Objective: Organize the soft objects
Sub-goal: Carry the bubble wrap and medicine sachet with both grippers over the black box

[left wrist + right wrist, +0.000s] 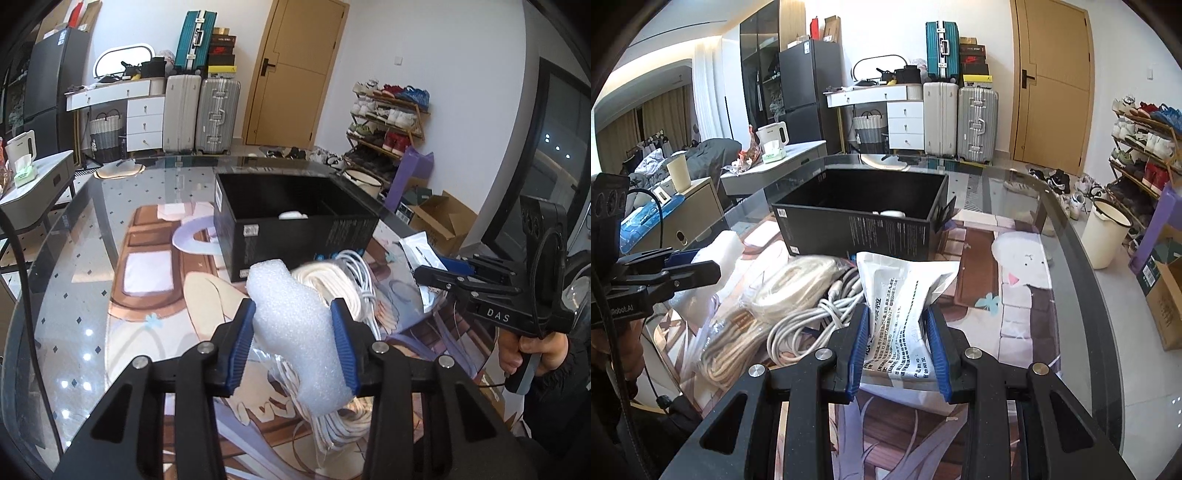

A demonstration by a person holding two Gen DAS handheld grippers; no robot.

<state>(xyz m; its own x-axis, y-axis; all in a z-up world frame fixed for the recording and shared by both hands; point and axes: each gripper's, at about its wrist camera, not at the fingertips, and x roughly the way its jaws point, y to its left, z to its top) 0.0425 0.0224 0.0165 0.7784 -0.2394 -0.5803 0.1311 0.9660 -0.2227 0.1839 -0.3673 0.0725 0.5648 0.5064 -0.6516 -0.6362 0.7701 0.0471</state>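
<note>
My left gripper (293, 314) is shut on a white foam piece (295, 328) and holds it above the table, short of the black box (295, 236). My right gripper (897, 317) is shut on a white printed plastic pouch (905, 295), also in front of the black box (857, 225). The box is open on top and a small white object (892, 213) lies inside. Coiled white cords in plastic bags (757, 314) and a loose grey cable (812, 317) lie on the mat between the grippers. The right gripper with the pouch shows in the left wrist view (436, 273).
The glass table (1052, 236) carries a printed anime mat (1015, 295). Its curved edge runs along the right. Beyond it stand a white bucket (1106, 236), a shoe rack (1145, 147), cardboard boxes (1167, 295), suitcases (960, 118) and a side table (775, 162).
</note>
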